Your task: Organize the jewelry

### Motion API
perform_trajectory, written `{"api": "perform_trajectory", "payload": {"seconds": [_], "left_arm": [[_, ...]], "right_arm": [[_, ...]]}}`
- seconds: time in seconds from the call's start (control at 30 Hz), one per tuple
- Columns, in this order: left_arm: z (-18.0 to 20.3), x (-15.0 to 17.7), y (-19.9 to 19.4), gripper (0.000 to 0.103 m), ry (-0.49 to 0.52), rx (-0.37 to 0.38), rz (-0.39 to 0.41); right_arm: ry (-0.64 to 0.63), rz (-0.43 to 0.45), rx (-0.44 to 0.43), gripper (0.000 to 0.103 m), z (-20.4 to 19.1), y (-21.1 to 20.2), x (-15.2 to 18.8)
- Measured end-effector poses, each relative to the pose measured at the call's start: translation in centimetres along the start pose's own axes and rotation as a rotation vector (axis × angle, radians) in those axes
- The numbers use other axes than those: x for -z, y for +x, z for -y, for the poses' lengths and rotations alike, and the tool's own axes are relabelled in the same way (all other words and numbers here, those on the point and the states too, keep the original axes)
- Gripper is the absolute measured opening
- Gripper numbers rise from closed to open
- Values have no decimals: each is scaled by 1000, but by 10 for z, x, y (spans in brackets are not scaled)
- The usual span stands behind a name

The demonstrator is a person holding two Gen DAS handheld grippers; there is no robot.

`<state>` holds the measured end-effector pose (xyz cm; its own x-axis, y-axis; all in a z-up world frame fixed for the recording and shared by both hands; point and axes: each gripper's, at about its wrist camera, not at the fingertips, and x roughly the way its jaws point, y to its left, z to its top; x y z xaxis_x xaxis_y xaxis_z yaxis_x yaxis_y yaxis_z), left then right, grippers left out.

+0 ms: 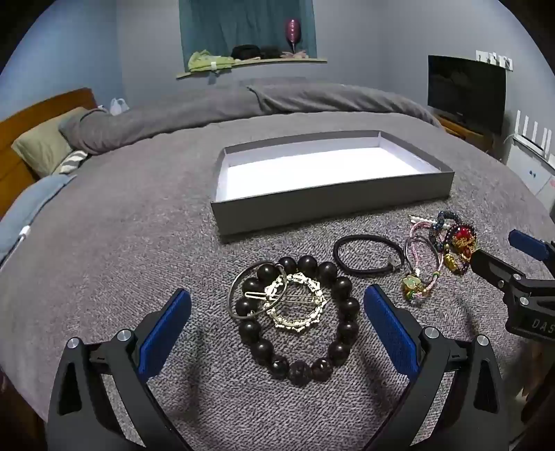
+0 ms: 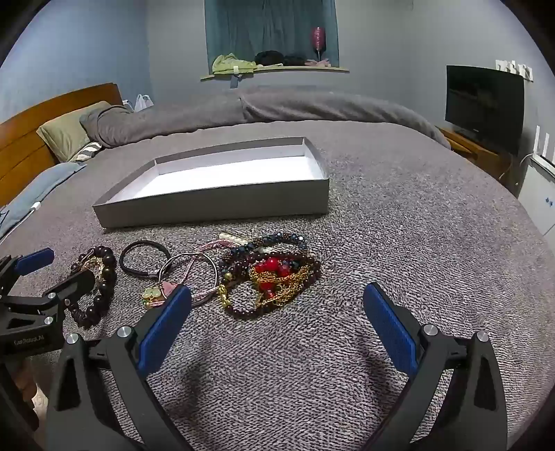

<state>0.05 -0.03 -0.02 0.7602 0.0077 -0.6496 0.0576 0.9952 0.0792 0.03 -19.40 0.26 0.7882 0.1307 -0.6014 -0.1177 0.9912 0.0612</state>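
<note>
Left gripper [image 1: 277, 329], jaws wide apart, hovers w/ a dark bead bracelet [image 1: 341, 308] between them on the grey bed cover [image 1: 121, 260]; gold hair clip [image 1: 295, 303] lies inside its ring. Right gripper [image 2: 277, 326], also spread, holds nothing; red-and-gold jewelry pile [image 2: 274, 277] at 12 o'clock. Empty grey box [image 1: 329, 203] lies beyond, approx. 12 o'clock.

Grey bedspread [image 1: 121, 243] covering the bed, with rolled duvet [image 1: 208, 107], olive pillow [image 1: 45, 145] and wooden headboard [image 1: 20, 121]; teal curtain [image 1: 242, 24] above a cluttered sill; dark television [image 1: 464, 92] at right.
</note>
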Motion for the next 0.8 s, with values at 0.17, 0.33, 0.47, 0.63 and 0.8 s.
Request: {"api": "perform_trajectory", "payload": {"seconds": [0.17,0.33,0.47,0.63,0.8], "left_arm": [[0,-1,-3,99,-5,-1,7],[-1,0,-6,99,-2,-1,14],[-5,-1,-8,99,-5,5,17],[-4,0,-7,99,-1,0,17],[-4,0,-6,99,-3,1,18]], "right_arm": [[-8,-3,10,98,-1,3,-1],[-11,7,13,98,-5,0,2],[-12,10,12,98,-6,0,3],[-13,14,9,98,-2,-5,2],[-13,11,9,98,-2,-5,2]]}}
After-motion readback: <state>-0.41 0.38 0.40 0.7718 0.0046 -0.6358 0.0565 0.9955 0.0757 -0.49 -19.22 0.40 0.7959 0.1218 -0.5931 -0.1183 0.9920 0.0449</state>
